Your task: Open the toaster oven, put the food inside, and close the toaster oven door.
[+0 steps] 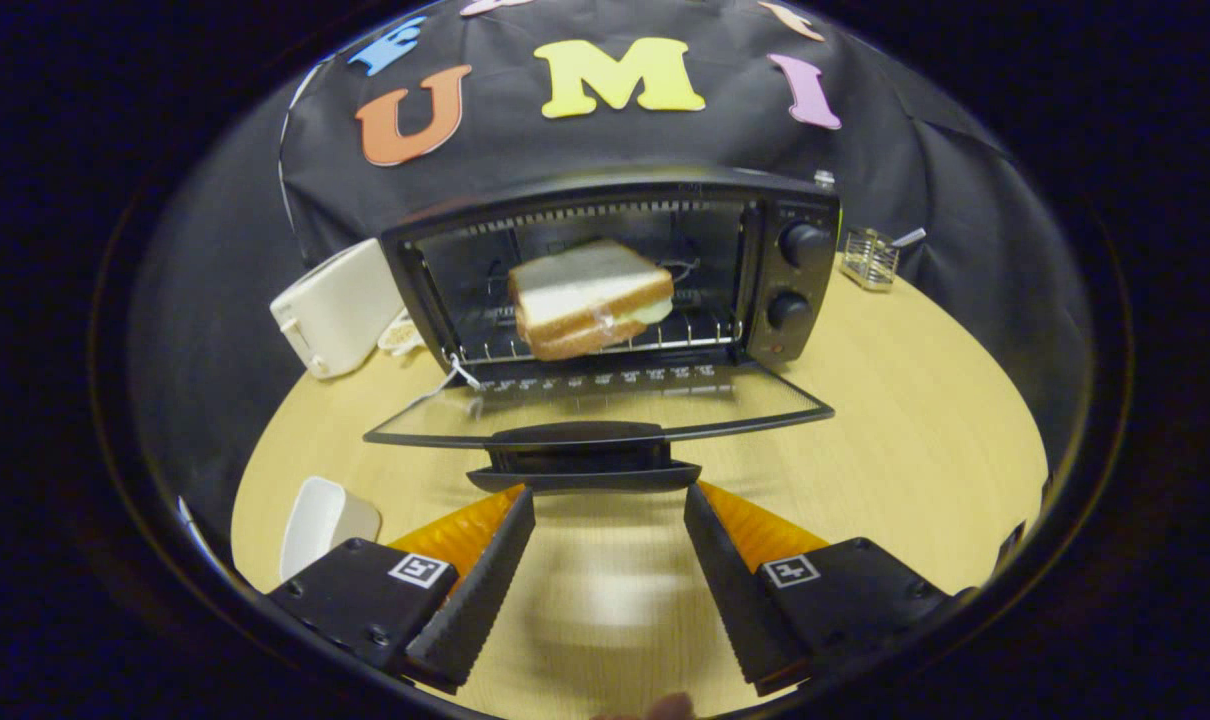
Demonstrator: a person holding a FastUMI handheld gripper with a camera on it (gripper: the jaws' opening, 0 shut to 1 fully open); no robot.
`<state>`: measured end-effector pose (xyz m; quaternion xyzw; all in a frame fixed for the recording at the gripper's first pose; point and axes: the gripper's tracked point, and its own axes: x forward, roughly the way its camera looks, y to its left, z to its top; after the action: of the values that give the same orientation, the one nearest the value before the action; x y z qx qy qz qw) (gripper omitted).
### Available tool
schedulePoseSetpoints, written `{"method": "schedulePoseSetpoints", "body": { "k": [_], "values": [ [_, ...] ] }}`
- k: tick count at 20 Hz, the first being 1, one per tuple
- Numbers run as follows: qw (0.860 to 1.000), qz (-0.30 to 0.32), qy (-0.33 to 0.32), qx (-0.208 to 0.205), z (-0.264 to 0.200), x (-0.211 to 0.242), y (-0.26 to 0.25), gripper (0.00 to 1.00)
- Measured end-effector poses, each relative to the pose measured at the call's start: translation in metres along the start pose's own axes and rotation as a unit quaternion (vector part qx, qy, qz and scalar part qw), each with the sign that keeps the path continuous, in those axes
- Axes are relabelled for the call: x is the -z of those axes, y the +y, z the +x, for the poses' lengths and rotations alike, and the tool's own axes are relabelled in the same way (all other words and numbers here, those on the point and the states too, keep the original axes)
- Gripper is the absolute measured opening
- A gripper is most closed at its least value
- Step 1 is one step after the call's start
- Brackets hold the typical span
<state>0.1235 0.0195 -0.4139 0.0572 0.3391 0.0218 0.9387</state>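
Sandwich (590,297) sitting inside toaster oven (625,275); claw (608,500) hanging wide open, empty, near door handle (577,452). Next: lifting door shut.

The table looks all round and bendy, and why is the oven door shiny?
Gripper view: the fisheye lens curves the wooden table and the toaster oven; the open glass door shines with reflected light; a pale glare patch lies on the table between the open gripper fingers; the sandwich looks sharp.
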Motion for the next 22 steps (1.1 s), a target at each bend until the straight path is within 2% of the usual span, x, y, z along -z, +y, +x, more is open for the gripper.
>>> {"method": "schedulePoseSetpoints", "body": {
  "k": [7,13,18,22],
  "values": [
    [0.998,-0.006,-0.07,0.003,-0.022,-0.094,0.004,0.99],
    [0.993,-0.024,-0.117,-0.001,-0.058,-0.151,0.006,0.99],
    [0.986,-0.02,-0.166,-0.001,-0.129,-0.198,0.008,0.98],
    [0.974,-0.019,-0.224,-0.013,-0.21,-0.242,0.016,0.98]
  ]
}}
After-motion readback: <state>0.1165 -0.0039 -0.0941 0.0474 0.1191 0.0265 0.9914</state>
